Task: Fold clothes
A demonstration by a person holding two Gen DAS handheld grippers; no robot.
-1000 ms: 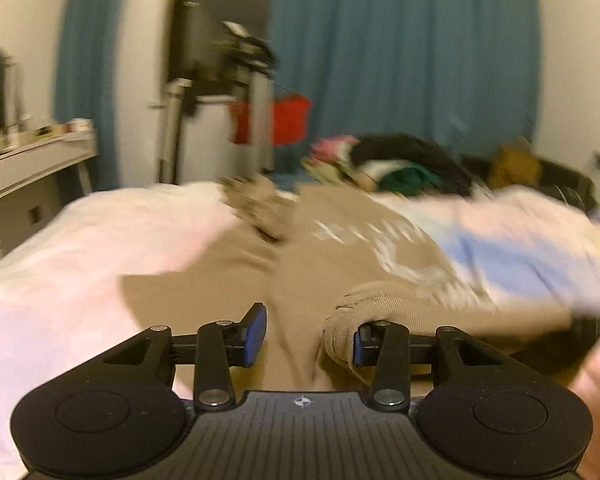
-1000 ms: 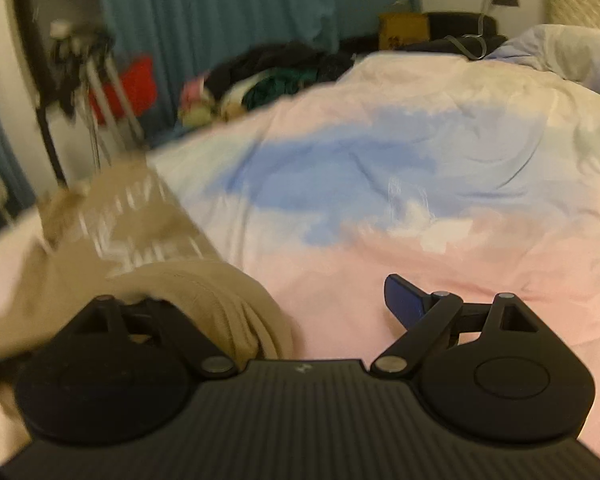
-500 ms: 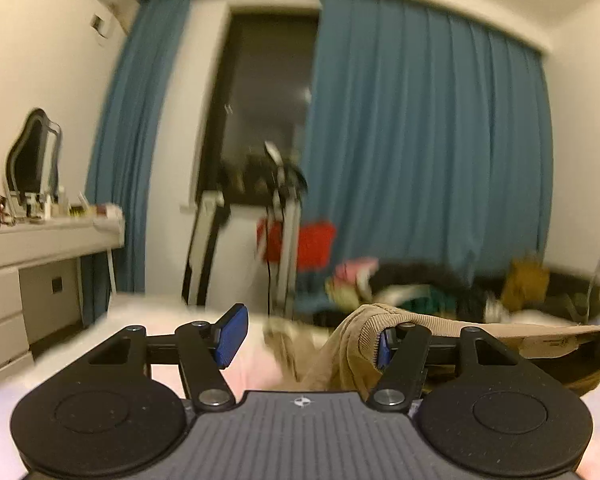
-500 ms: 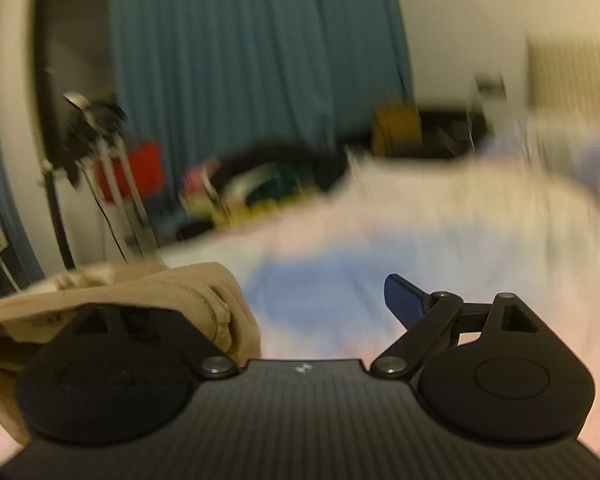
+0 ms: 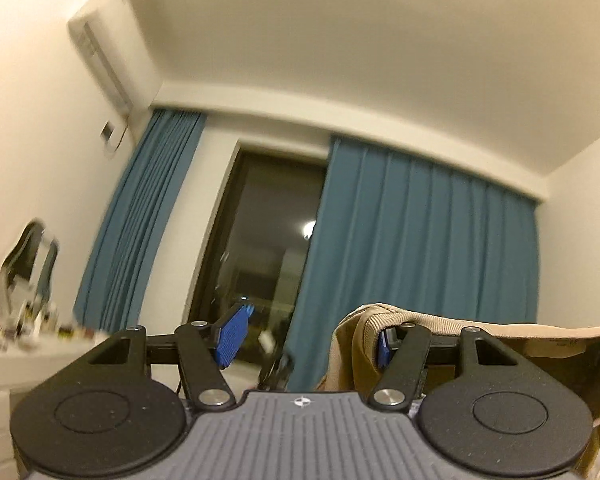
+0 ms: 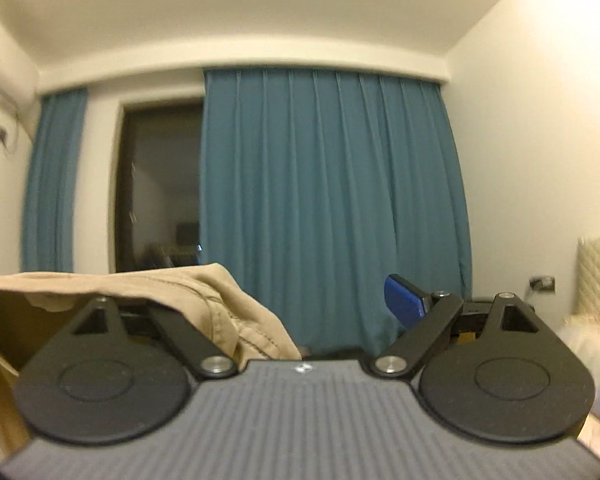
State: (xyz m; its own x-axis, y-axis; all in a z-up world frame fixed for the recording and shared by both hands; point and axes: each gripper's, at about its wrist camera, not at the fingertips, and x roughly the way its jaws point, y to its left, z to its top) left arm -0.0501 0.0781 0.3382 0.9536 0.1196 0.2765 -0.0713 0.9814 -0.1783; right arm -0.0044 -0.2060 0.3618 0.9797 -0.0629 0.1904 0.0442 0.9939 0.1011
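Observation:
A tan garment hangs stretched between my two grippers, lifted high so both cameras face the ceiling and curtains. In the left wrist view the garment is draped over the right finger of my left gripper; its jaws stand wide apart and the left blue pad is bare. In the right wrist view the garment covers the left finger of my right gripper; its jaws are also wide apart, with the right blue pad bare. The cloth hooks over one finger of each gripper rather than being pinched.
Teal curtains and a dark window lie ahead. A dresser with a mirror stands at the left. A padded headboard and bedding show at the right. An air conditioner hangs high on the left wall.
Both grippers have risen and tilted upward, lifting the tan garment off the bed. The bed has dropped out of view. The jaws stayed wide apart.

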